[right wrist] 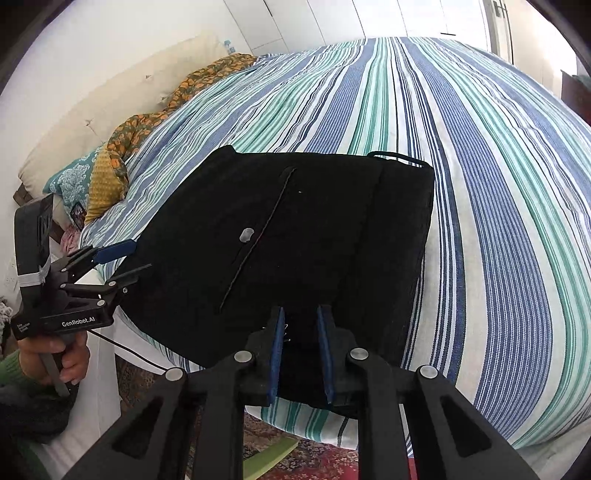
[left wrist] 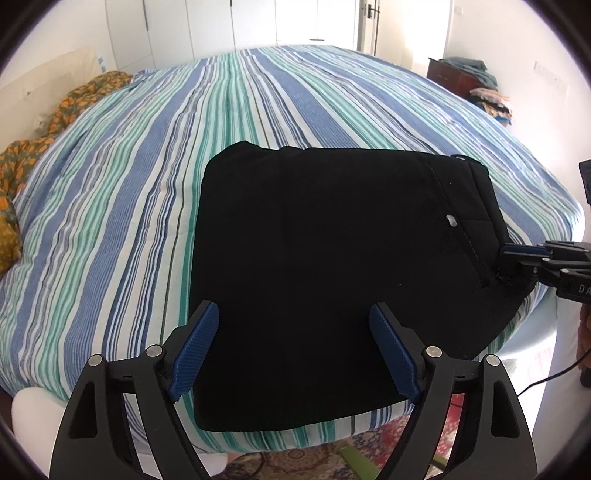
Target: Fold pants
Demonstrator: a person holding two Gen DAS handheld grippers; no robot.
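Striped in blue, green and white, the bed [left wrist: 258, 110] fills both views, with white cupboard doors [left wrist: 258, 18] behind it and patterned orange bedding [right wrist: 155, 118] bunched along the headboard side. On the near part of the bed lie the black pants [left wrist: 332, 258], already folded into a compact, roughly square stack, waistband and pale button [right wrist: 246, 235] uppermost. By my reading the folding is close to done.

Left claw [left wrist: 293, 354] hovers over the near edge of the stack with its jaws spread wide, gripping nothing. Right claw [right wrist: 300, 350] sits at the waistband end with its jaws narrow; dark cloth shows between the blue pads, but whether they pinch it or merely hang above it I cannot tell.

Risks, as I judge them: the stack lies close to the bed's corner, so a pull toward the person could drag it over the edge. If the right claw grips only the top layer, lifting would peel the fold open. A wide-open left claw pressed down could shove layers askew.

Black cloth swallows detail: layer edges, the number of folds and where the legs lie are hard to make out. Each claw's body hides the cloth nearest it, and the patterned rug [right wrist: 325, 454] below shows only in part.
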